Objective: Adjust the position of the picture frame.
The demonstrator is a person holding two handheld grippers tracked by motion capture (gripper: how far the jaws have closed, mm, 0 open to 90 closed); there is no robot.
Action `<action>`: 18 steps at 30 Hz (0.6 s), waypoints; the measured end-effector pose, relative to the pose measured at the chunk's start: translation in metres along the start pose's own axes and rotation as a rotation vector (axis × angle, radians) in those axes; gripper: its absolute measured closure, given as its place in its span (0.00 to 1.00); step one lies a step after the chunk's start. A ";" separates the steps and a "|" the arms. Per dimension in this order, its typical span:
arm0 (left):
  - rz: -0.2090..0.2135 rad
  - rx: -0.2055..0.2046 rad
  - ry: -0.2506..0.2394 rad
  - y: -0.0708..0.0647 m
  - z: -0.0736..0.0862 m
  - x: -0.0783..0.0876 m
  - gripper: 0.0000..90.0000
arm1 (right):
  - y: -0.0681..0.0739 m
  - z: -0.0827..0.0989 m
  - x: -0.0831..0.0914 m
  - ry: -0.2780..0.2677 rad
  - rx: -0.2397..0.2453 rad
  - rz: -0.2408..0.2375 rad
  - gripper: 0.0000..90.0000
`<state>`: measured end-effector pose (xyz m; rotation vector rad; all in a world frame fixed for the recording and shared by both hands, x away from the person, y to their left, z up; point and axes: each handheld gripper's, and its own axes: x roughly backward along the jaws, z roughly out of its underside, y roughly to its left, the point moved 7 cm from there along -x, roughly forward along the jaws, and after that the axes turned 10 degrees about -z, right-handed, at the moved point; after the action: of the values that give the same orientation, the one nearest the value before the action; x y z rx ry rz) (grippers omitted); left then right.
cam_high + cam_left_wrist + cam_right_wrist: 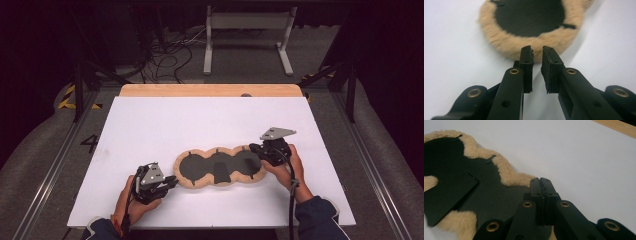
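Observation:
A long three-lobed pad [192, 166] lies flat on the white tabletop, dark in the middle with a tan fleece rim. A loose dark flap [221, 172] rests on its centre lobe. My left gripper [172, 182] sits at the pad's left end. In the left gripper view its jaws [537, 51] stand a narrow gap apart, empty, just short of the fleece rim [529, 42]. My right gripper [255, 148] is at the pad's right end. Seen from the right gripper view, its jaws [540, 180] are pressed together over the fleece edge [509, 173], with nothing visible between them.
The white sheet [200, 120] covers a table whose wooden far edge [210, 90] shows behind it. Beyond the table stand a white metal frame [247, 30] and loose cables [165, 60] on the floor. Dark rails run along both sides.

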<state>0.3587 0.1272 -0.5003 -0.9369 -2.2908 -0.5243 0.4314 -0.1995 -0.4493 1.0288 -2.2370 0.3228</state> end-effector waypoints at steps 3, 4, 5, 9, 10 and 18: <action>0.007 -0.012 -0.003 0.003 0.001 0.005 0.86 | 0.004 0.015 0.011 0.013 0.032 0.019 0.97; 0.028 -0.029 -0.005 0.000 0.001 0.008 0.86 | 0.007 0.022 0.016 0.020 0.036 0.019 0.97; 0.041 -0.047 -0.005 -0.004 0.001 0.009 0.88 | 0.009 0.029 0.019 0.026 0.039 0.020 0.97; 0.088 -0.104 0.006 -0.024 -0.001 0.007 0.93 | 0.017 0.047 0.029 0.033 0.027 0.013 1.00; 0.093 -0.111 0.006 -0.027 -0.002 0.005 0.93 | 0.020 0.050 0.033 0.025 0.027 0.010 1.00; 0.114 -0.094 -0.006 -0.031 -0.004 -0.006 0.93 | 0.039 0.070 0.031 0.077 0.036 -0.048 1.00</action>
<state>0.3415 0.1015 -0.5054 -1.1086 -2.2187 -0.5852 0.3555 -0.2241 -0.4803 1.0688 -2.1419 0.3763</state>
